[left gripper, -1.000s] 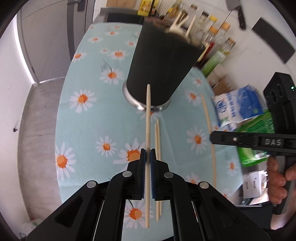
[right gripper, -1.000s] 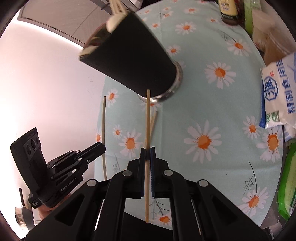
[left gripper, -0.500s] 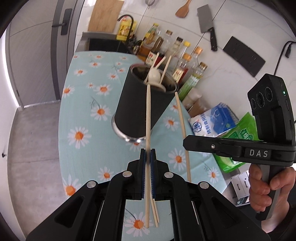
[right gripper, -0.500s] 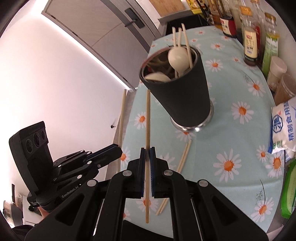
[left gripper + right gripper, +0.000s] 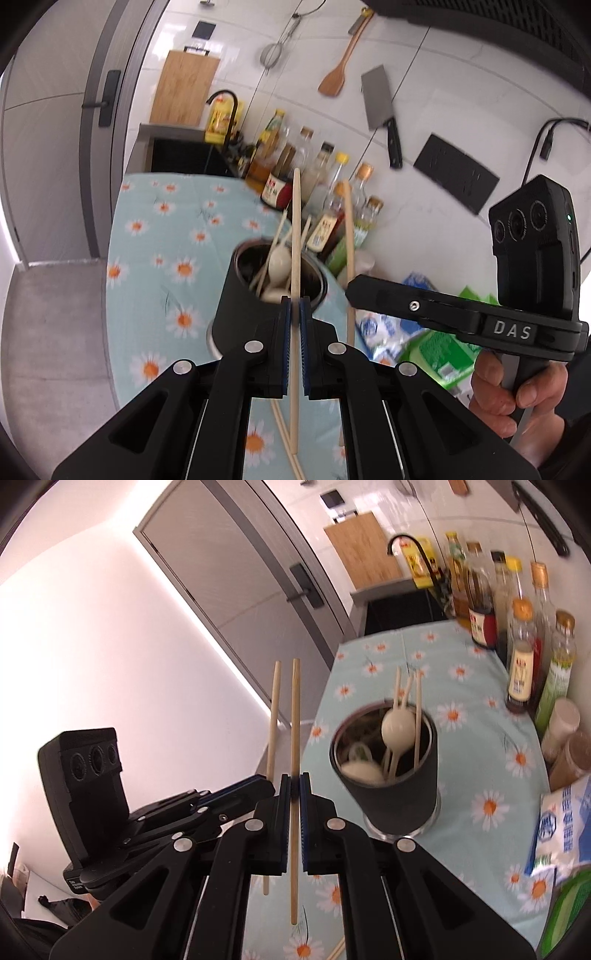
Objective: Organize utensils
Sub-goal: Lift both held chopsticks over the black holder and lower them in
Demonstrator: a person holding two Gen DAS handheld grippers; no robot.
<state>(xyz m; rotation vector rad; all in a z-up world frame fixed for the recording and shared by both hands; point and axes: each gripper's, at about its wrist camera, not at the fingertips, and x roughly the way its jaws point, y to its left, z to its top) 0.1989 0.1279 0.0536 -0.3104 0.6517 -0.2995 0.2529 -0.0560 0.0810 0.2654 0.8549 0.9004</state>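
My left gripper point(image 5: 294, 301) is shut on a wooden chopstick point(image 5: 295, 229) that stands upright between the blue pads, above the table. My right gripper point(image 5: 294, 777) is shut on a second chopstick point(image 5: 294, 709). Each shows in the other's view: the right gripper point(image 5: 351, 291) with its chopstick point(image 5: 348, 236), the left gripper point(image 5: 258, 784) with its chopstick point(image 5: 274, 709). The black holder point(image 5: 240, 310) point(image 5: 399, 797) stands on the daisy tablecloth point(image 5: 159, 236), just beyond and below both grippers, with white spoons point(image 5: 399, 725) and chopsticks in it. Two loose chopsticks point(image 5: 284, 435) lie on the cloth under the left gripper.
Sauce and oil bottles point(image 5: 521, 664) line the wall side of the table, with jars, a blue-and-white bag point(image 5: 561, 827) and a green packet point(image 5: 439, 350) nearer. A sink with a black tap point(image 5: 402, 542) lies beyond the table. A cleaver point(image 5: 380, 107) hangs on the wall.
Both grippers have risen with their chopsticks and tipped upward. The holder has dropped lower in both views and its open top now shows. The grippers have drawn closer side by side.
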